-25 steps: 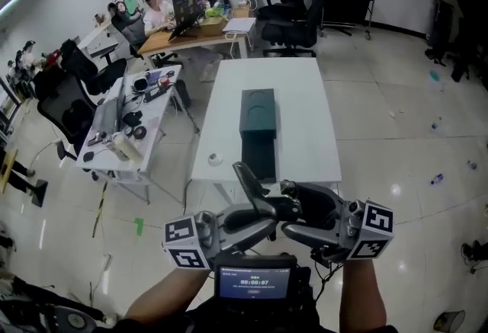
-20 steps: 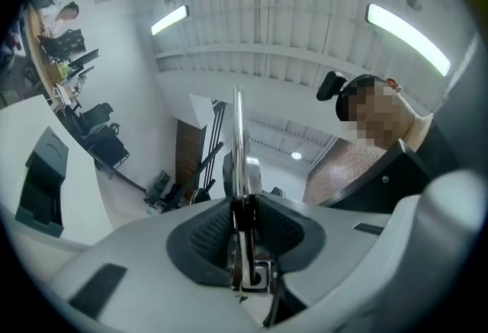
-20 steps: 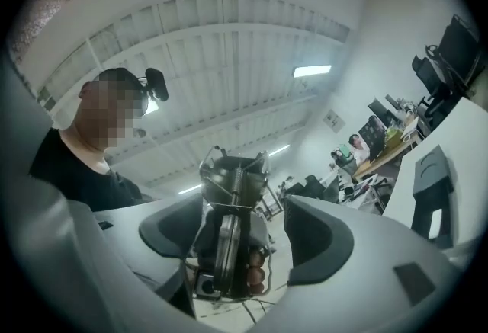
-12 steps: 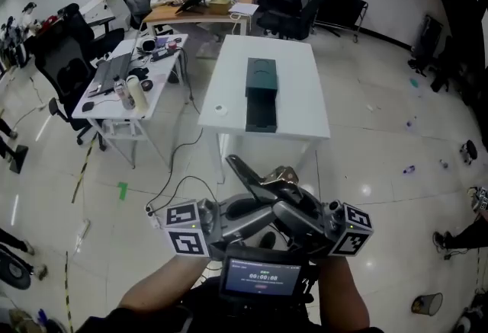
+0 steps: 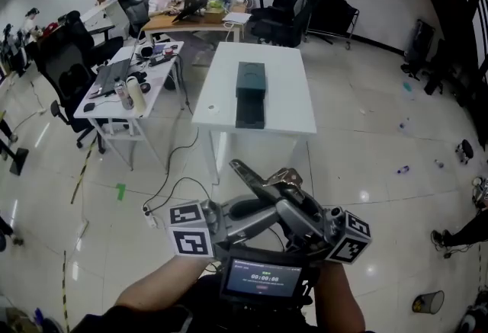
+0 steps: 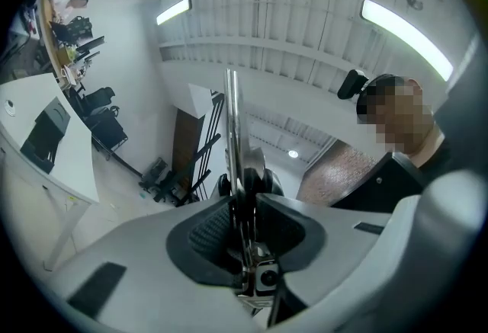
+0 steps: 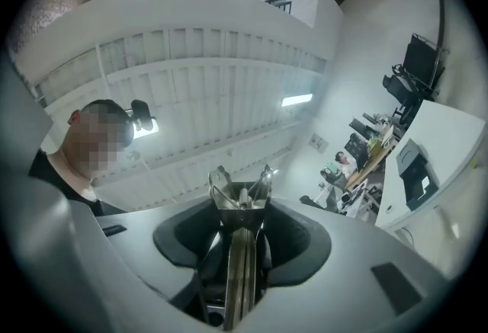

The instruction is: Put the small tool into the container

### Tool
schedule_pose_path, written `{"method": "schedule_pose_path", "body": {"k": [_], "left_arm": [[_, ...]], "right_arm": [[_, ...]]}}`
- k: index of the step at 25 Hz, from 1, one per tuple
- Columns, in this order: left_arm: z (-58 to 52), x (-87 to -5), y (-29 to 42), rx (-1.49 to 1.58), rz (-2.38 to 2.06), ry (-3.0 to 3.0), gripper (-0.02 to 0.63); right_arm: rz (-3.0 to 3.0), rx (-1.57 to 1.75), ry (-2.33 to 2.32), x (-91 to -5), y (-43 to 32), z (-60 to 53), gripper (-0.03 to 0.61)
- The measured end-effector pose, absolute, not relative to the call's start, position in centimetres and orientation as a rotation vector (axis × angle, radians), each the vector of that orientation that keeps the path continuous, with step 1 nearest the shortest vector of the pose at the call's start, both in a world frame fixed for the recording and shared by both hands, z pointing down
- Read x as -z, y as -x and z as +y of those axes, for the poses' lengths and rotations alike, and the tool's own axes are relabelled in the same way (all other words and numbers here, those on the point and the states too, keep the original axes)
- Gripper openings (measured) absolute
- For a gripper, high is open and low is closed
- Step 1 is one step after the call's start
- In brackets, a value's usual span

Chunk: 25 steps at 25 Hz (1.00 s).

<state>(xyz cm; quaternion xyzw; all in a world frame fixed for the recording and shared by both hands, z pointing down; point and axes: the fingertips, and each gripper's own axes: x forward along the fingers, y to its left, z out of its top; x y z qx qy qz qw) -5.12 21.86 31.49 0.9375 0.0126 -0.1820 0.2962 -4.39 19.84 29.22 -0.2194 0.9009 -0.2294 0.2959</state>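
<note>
- Tool (image 5: 268, 185): a metal folding piece held in the air in front of the person, between both grippers, well short of the table.
- Left gripper (image 5: 255, 211): jaws narrow and clamped on the tool. In the left gripper view a thin bright metal strip of the tool (image 6: 232, 133) stands straight up out of the closed pads (image 6: 210, 236).
- Right gripper (image 5: 293, 211): jaws narrow and pressed on the tool's other end. In the right gripper view the tool (image 7: 240, 202) runs up between the pads and ends in two spread metal tips.
- Floor (image 5: 358, 141): pale glossy tiles; a cable trails across them toward the table's near edge.
- Table (image 5: 290, 95): white, rectangular, straight ahead of the grippers.
- Container (image 5: 250, 80): a dark green box lying along the table's middle, with a dark flat part (image 5: 249, 112) extending from its near end. A small white object (image 5: 212, 107) lies to its left, apart from it.
- Desk (image 5: 114, 91): left of the table, crowded with a laptop, a bottle and clutter.
- Far desk (image 5: 191, 19): monitors on top, two people seated behind it; black chairs (image 5: 286, 8) stand to its right.
</note>
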Motion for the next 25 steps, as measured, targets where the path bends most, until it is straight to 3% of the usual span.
{"method": "schedule_pose_path", "body": {"k": [7,9,13,25], "left_arm": [[25.5,-32.2,-4.6,0.428,-0.237,-2.496,0.112],[25.9,-32.8,-6.0,0.430,-0.248,-2.470,0.078],[26.7,-33.6,-8.4,0.432,-0.301,-2.469,0.078],[27.7,-37.9,1.9,0.383,-0.693,-2.388,0.078]], "right_arm": [[2.262,0.577,0.754,-29.1,-13.0,25.7,0.198],[2.249,0.567,0.795,-29.6,-16.0,26.6,0.196],[2.191,0.586,0.866,-30.9,-20.5,27.1,0.195],[2.156,0.605,0.914,-32.0,-22.2,27.5,0.193]]}}
